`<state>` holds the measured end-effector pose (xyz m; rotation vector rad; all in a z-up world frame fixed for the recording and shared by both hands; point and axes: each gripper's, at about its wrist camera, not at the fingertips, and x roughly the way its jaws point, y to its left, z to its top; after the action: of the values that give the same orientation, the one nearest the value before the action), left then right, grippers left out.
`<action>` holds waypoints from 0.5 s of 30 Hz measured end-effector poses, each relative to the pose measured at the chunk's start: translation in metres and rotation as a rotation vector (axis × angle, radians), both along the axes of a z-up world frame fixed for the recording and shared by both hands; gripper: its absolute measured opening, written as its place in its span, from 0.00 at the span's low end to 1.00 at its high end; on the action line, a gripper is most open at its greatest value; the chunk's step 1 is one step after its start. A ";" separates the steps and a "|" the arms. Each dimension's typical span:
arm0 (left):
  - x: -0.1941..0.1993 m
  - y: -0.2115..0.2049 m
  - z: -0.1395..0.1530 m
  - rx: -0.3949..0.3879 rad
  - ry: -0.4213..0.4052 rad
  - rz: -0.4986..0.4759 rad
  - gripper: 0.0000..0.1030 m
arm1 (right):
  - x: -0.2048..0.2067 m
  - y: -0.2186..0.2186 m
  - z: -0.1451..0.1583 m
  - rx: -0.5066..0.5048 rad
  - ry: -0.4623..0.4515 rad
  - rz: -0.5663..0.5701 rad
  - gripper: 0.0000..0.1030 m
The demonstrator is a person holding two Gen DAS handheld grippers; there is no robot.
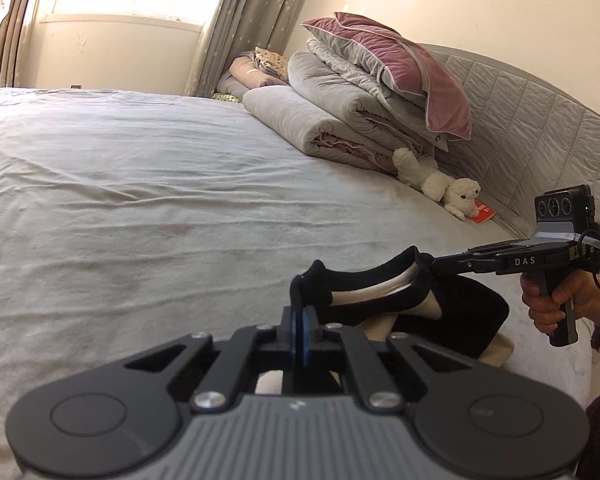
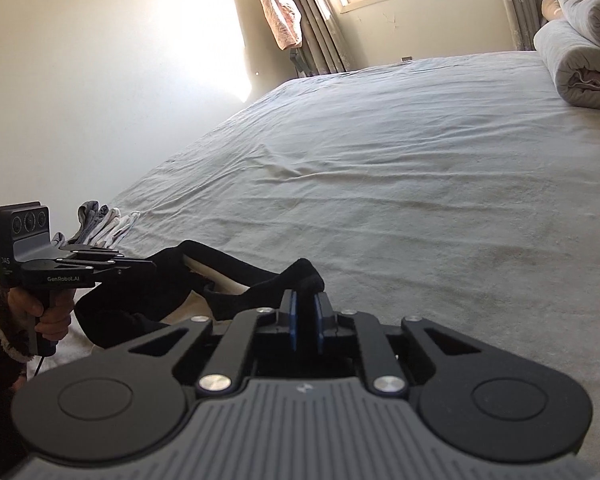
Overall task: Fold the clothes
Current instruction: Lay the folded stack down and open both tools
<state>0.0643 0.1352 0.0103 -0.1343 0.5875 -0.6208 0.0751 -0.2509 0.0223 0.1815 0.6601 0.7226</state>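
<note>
My left tongs (image 1: 300,312) are pressed together on one end of the black garment (image 1: 380,292), the dark cloth bunched right at the blue pads (image 1: 309,334). My right tongs (image 2: 305,300) pinch the garment's other end, a black fold sitting just over the blue pads (image 2: 293,320); a narrow gap shows between them lower down. Seen from the left tongs, the right tongs (image 1: 434,264) come in from the right side and bite the far upper edge of the garment, with my right hand (image 1: 552,300) on the grip. Seen from the right tongs, the left tongs (image 2: 148,264) come in from the left and meet the garment's far end, my left hand (image 2: 40,312) below them.

The garment hangs stretched between the two tongs, its cream lining (image 1: 364,292) showing between the black folds. The rest of it sags onto the bed (image 1: 140,200) just below the tongs, at the near edge. Beyond the garment, at the bed's left edge, lies a small heap of pale clothes (image 2: 104,224). Well apart from the garment, at the headboard end, are rolled quilts (image 1: 340,120) and a white plush toy (image 1: 440,184).
</note>
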 end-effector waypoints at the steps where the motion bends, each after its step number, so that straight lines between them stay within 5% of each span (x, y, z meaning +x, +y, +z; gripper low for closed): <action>1: -0.004 0.000 0.004 -0.005 -0.012 -0.012 0.03 | -0.004 -0.001 0.003 0.004 -0.007 0.007 0.12; 8: -0.046 -0.008 0.023 0.071 -0.050 -0.151 0.02 | -0.043 -0.010 0.024 -0.024 -0.042 0.110 0.11; 15: -0.082 -0.030 0.007 0.234 0.090 -0.370 0.03 | -0.079 -0.009 0.026 -0.130 0.012 0.271 0.11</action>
<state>-0.0179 0.1049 0.0178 0.1708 0.7758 -0.9009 -0.0041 -0.2597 0.0482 -0.0245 0.7492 0.9355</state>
